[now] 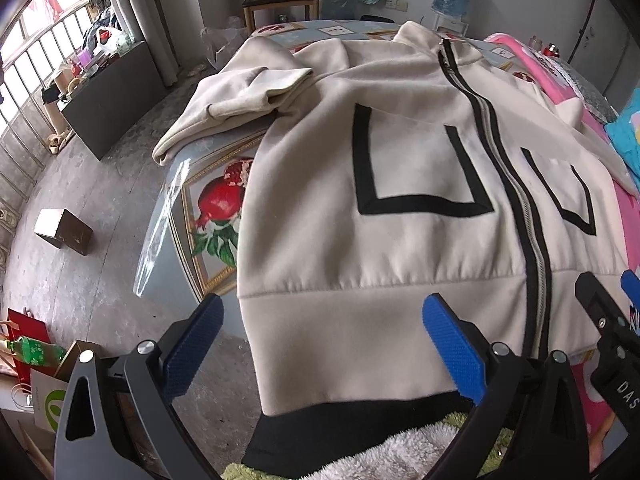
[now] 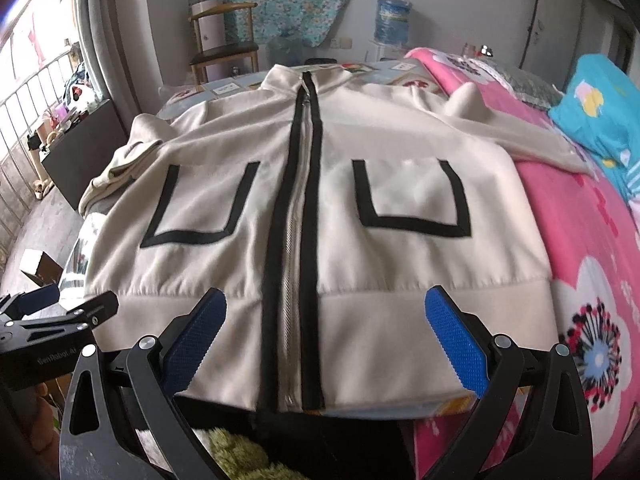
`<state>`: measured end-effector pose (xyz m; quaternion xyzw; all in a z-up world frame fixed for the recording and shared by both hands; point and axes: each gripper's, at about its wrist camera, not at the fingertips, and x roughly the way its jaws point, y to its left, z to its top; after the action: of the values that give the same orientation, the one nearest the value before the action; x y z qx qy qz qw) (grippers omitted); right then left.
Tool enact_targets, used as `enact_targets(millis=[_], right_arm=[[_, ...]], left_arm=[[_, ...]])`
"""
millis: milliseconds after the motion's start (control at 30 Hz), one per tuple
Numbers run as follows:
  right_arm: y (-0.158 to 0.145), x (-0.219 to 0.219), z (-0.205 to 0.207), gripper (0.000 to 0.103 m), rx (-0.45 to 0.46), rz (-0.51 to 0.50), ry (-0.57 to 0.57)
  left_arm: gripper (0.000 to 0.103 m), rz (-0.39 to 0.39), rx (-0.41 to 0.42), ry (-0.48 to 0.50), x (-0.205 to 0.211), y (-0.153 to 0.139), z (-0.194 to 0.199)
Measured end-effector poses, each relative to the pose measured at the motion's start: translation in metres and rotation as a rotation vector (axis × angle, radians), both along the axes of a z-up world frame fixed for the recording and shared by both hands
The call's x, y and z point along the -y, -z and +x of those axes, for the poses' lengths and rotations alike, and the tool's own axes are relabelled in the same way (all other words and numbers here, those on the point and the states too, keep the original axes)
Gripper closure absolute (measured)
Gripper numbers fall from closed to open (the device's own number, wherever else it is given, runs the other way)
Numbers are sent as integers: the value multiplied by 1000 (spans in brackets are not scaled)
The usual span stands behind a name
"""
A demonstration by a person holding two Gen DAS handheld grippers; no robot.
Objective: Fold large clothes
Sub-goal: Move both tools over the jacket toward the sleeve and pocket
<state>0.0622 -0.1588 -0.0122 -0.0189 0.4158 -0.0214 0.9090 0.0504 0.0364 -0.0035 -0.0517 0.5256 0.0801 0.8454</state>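
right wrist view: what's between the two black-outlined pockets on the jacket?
The closed zipper with its black tape on both sides, running hem to collar down the middle of the cream jacket, between the left pocket and right pocket. Right wrist view shows it.

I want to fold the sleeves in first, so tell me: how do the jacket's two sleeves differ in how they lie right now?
The left sleeve is bunched and doubled over itself, its cuff lying back toward the jacket body; the right sleeve stretches out straighter, away from the body. The left sleeve sags over the table's edge, while the right sleeve rests on the pink blanket. Both are the same plain cream fabric, and neither gripper touches them.
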Motion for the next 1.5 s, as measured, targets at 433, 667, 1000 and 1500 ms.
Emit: enact_targets(millis=[433, 667, 1000, 1500], right_arm=[[-30, -42, 59, 7, 69, -10, -174], [-47, -91, 114, 7, 28, 121, -365], [-24, -125, 151, 7, -37, -41, -348], [-17, -125, 159, 7, -27, -164, -352]], left_arm=[[5, -34, 27, -58, -54, 1, 34], [5, 45, 104, -78, -89, -7, 60], [5, 72, 122, -17, -105, -8, 114], [19, 14, 91, -61, -113, 10, 127]])
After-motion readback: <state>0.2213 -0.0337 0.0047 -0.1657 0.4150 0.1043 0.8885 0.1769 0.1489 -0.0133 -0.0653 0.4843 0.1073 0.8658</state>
